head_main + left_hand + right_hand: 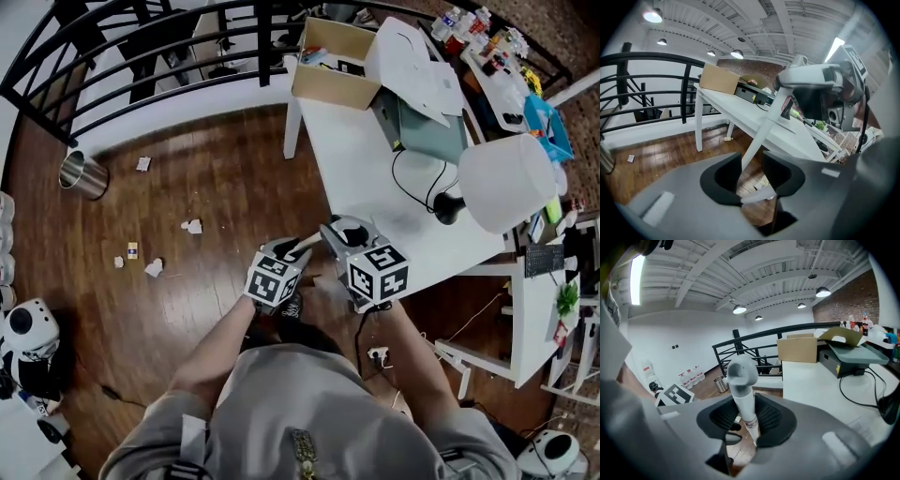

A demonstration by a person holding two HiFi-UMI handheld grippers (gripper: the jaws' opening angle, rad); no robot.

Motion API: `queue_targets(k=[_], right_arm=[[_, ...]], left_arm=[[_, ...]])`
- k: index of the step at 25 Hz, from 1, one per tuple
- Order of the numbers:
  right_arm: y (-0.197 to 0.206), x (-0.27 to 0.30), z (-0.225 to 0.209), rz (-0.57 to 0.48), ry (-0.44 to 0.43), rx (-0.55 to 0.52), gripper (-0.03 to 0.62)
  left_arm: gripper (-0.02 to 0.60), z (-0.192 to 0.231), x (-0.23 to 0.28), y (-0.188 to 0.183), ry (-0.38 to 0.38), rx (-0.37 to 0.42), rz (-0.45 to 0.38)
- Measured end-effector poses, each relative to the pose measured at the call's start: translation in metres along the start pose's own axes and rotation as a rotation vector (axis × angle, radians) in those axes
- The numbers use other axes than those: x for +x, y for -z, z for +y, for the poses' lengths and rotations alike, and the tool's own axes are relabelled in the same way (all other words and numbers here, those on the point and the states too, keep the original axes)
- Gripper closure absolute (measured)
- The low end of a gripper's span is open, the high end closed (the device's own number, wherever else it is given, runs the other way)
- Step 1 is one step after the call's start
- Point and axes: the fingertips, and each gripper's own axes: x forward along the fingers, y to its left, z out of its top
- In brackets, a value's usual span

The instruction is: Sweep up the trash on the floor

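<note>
Stiffness, little weight, I judge, in the grey-capped white plastic pole (pixel 744 397) (perhaps slick); right gripper (pixel 746 417) clamps its top, left gripper (pixel 752 176) gapes around it lower.

Both forearms (pixel 220 342) are reaching forward side by side, just off the white table's (pixel 375 178) near edge. The left grey two-jaw gripper (pixel 302 247) is angling downward, its jaws standing apart around a white grey-capped pole (pixel 743 394). The right grey two-jaw gripper (pixel 339 236), nearer the table, is clamping that pole.
</note>
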Motion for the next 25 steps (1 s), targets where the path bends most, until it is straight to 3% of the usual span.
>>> queue_targets(k=[8, 12, 19, 20, 25], right_arm=[[-0.058, 0.001, 0.066, -0.087, -0.172, -0.057, 0.493], [-0.077, 0.006, 0.117, -0.100, -0.310, -0.078, 0.492], [-0.087, 0.038, 0.241, -0.062, -0.580, -0.150, 0.491], [-0.087, 0.045, 0.260, -0.056, -0.605, -0.162, 0.491], [-0.083, 0.075, 0.345, -0.016, -0.682, -0.219, 0.493]], left_arm=[[0.402, 0.011, -0.025, 0.012, -0.058, -0.048, -0.052], [0.390, 0.033, -0.055, 0.024, -0.154, -0.107, -0.103], [0.415, 0.095, -0.154, 0.056, -0.348, -0.202, -0.199], [0.450, 0.104, -0.171, 0.063, -0.366, -0.214, -0.215], [0.453, 0.145, -0.250, 0.100, -0.442, -0.261, -0.260]])
